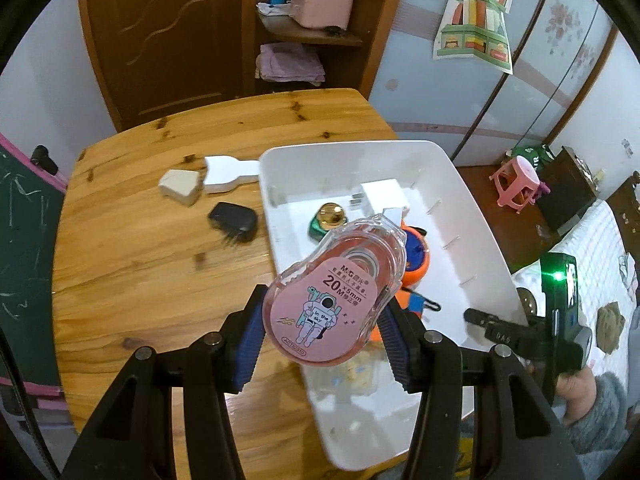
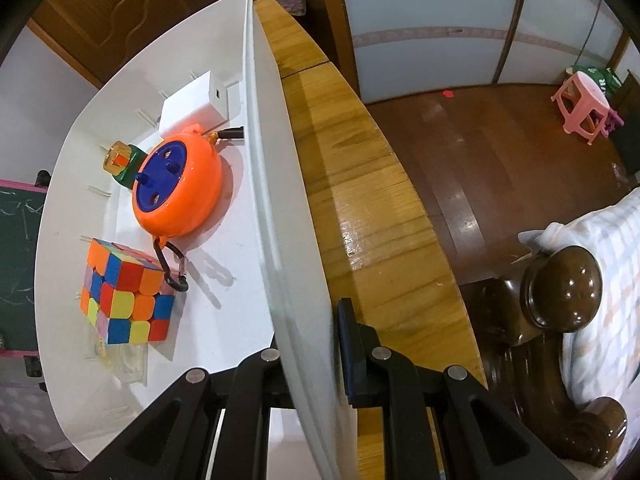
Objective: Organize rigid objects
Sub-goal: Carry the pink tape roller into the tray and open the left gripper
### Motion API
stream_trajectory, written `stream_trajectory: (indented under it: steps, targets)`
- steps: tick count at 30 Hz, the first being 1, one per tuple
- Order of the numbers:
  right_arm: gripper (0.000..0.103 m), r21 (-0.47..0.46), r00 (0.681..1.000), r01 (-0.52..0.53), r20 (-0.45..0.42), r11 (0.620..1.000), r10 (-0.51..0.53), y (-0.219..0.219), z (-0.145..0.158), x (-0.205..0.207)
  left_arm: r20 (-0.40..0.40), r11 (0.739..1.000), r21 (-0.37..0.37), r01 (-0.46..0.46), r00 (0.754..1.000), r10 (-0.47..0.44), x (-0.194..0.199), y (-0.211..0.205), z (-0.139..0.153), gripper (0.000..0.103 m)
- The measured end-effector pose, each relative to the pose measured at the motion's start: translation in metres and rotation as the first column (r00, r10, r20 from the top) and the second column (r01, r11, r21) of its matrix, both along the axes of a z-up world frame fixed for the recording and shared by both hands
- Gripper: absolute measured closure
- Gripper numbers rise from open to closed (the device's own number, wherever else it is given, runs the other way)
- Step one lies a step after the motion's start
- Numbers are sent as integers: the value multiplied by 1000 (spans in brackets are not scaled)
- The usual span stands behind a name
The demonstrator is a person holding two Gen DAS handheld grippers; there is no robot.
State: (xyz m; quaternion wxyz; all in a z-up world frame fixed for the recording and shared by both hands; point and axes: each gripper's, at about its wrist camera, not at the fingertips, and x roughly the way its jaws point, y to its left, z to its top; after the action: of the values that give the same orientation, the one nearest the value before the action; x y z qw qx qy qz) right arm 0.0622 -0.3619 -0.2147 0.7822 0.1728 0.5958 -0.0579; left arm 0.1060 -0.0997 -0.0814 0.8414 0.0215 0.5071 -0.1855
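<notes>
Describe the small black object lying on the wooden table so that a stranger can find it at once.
Start at the wooden table, left of the white bin. Near the bin's left wall lies the black object. Its two neighbours, a block and a flat piece, are white; only it is dark, with short teeth.

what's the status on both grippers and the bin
Left hand-held gripper shut on correction tape, above white bin. Right hand-held gripper clamps bin wall. Nothing blocking.

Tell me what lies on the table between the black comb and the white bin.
Nothing: in the left wrist view, bare wood separates the black comb from the white bin wall on the table.
</notes>
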Motion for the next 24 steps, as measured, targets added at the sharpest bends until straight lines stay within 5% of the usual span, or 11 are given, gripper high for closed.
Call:
stream_trajectory:
  steps: [24]
  targets:
    - [89,24,1000,-20,8,1000,20,-6,-5,-1,-78,994,109,-2,997,11,27,-46,-63,46]
